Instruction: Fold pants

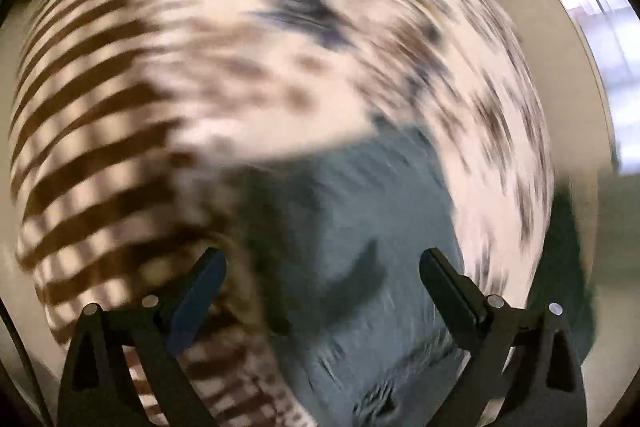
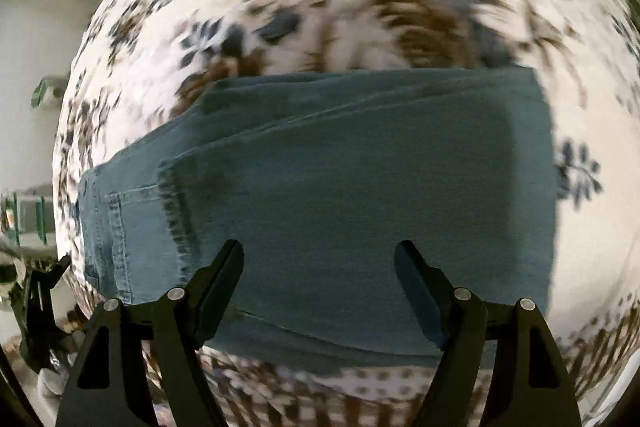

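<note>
Folded blue denim jeans (image 2: 340, 163): lay across the centre of the right wrist frame as a wide rectangular bundle, folded edge toward the right of frame, back pocket and stitched seam visible at lower left. Rested flat on a white bedspread (image 2: 592, 267) printed with dark blue and brown flowers, with a brown checked border at the bottom of frame.

Right claw (image 2: 320, 259): fingers spread wide apart at lower centre, gripping nothing, poised over the near edge of the jeans; contact with the cloth impossible to tell.

Left claw (image 1: 322, 267): fingers likewise spread wide, empty, at the bottom of the left wrist frame. Heavily motion-blurred view. Jeans (image 1: 344, 227) seen between and beyond the fingers in the lower centre; checked border of the bedspread (image 1: 100, 147) along the left of frame, floral print above.

Bright window (image 1: 600, 39): upper right of the left wrist frame, blurred.
</note>
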